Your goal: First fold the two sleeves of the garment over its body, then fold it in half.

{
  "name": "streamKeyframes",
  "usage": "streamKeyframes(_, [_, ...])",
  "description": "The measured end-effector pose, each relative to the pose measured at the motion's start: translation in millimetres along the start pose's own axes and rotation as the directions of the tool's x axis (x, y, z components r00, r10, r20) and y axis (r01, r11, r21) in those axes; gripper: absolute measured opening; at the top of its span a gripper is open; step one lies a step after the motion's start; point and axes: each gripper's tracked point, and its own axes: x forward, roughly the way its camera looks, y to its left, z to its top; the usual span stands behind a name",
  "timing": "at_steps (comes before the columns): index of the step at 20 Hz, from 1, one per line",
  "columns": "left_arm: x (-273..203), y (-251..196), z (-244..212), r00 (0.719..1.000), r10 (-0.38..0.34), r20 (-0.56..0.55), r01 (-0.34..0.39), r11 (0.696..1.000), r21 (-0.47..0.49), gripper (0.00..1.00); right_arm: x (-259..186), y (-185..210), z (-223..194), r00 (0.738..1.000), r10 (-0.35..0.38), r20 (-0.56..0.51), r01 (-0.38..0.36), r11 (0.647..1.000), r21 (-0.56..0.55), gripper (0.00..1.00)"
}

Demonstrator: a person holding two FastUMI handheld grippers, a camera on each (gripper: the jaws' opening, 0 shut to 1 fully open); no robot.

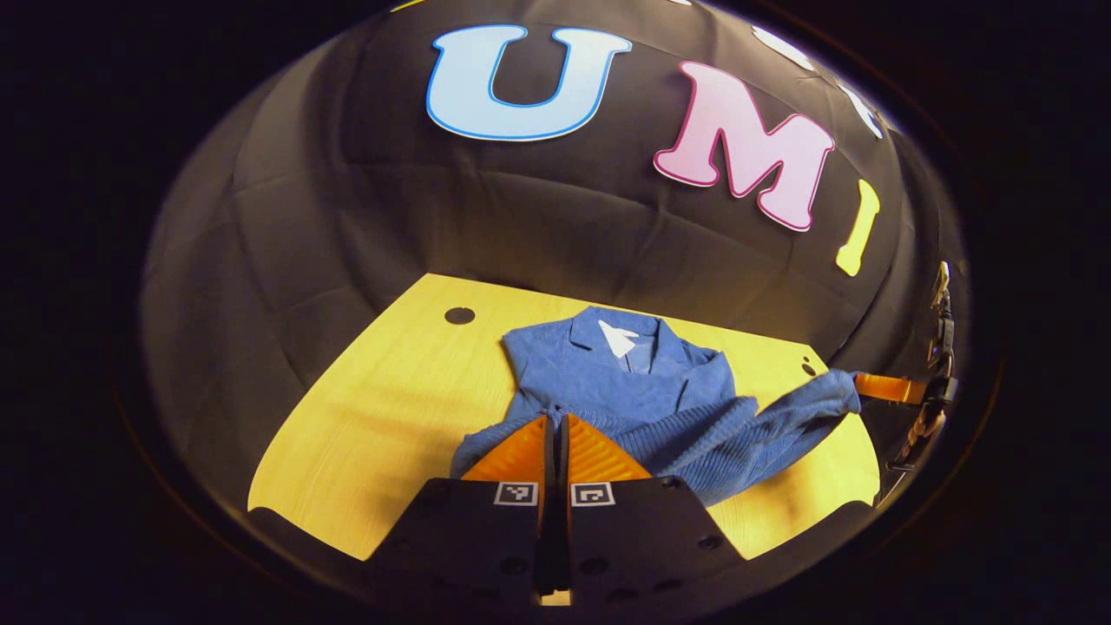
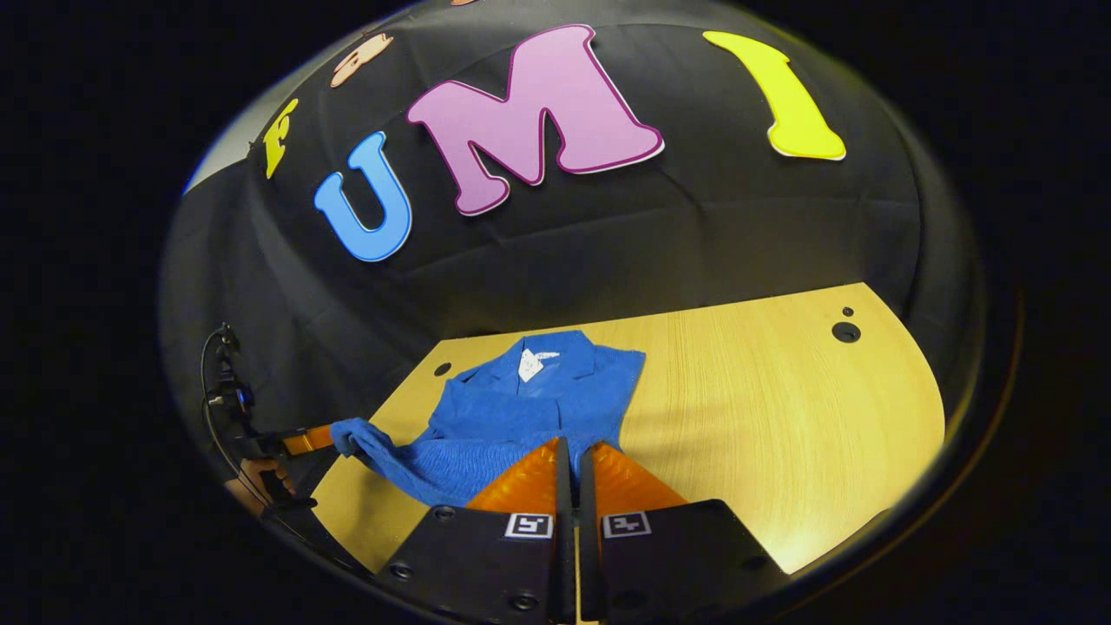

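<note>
Two sleeves of a blue garment [image 1: 608, 373] are pinched at their ends, one per tool. The garment lies collar-away on a yellow table [image 2: 781, 391]. The right gripper [image 1: 868, 386] is clamped on the right sleeve [image 1: 781, 417], stretched out sideways from the body. The left gripper [image 2: 312, 440] grips the left sleeve [image 2: 382, 451] likewise (jaws narrow on both). Each sleeve runs crosswise; the body lies inward, between the tools, equally near each.

Your two views both look from the near table [image 1: 391, 382] edge toward the far wall, low and close. Both take in the garment [image 1: 625, 391] at mid-table.
</note>
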Motion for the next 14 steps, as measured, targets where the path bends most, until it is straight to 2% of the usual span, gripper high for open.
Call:
streamKeyframes(6, [39, 9, 38, 1.0, 0.02, 0.021, -0.02, 1.0, 0.007, 0.0, 45, -11, 34, 1.0, 0.007, 0.03, -0.007, 1.0, 0.003, 0.06])
streamKeyframes(14, [94, 15, 57, 0.999, 0.035, -0.015, -0.034, 0.999, 0.014, 0.0, 111, -36, 41, 1.0, -0.02, 0.003, 0.02, 0.998, 0.059, 0.06])
